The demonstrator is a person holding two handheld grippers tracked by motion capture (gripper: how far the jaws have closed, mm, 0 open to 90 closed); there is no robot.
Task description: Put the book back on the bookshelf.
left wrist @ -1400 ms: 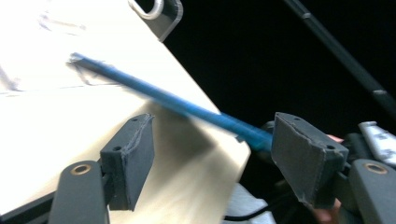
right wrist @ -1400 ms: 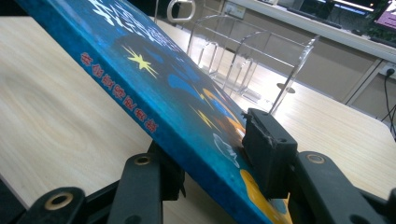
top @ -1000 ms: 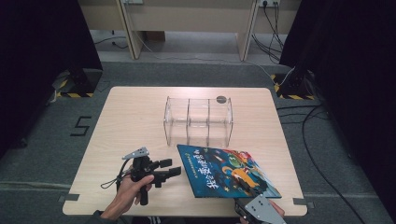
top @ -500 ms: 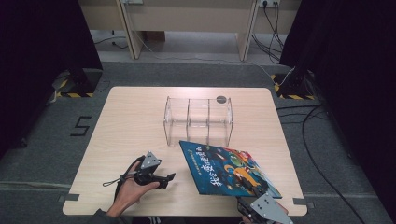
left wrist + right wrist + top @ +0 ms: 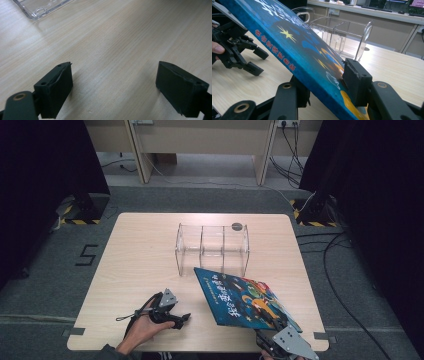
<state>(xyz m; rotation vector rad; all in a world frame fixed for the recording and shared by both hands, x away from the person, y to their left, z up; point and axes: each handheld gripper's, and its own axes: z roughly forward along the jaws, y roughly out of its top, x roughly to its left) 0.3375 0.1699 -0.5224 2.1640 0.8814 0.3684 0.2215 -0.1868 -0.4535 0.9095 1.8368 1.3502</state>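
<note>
At the bottom right of the high view, the right tool [image 5: 274, 327] was clamped on the lower corner of a blue picture book [image 5: 242, 297], one jaw on the cover and one beneath. In the right gripper view the book [image 5: 294, 45] was tilted, spine edge toward the lower left of the frame. Its far corner pointed toward the clear acrylic rack [image 5: 212, 249] at frame centre and lay just beside it.

At the bottom left, the left tool [image 5: 176, 318] was held in the person's hand [image 5: 142, 332], jaws spread wide with nothing between them, low over the bare tabletop [image 5: 135, 265]. The left gripper view showed wood grain between the jaws and a corner of the rack [image 5: 41, 7] at upper left.

The step in hand was judged to be loading the book into a rack compartment. To do it well, the book should be raised upright, aligned with the dividers, and lowered squarely. The free tool could steady the rack.

Light characters on the cover and red characters on the spine were not legible. A "5" [image 5: 86, 255] was marked on the floor at the left of the frame. A dark round disc [image 5: 236, 226] lay beside the rack's upper right corner.
</note>
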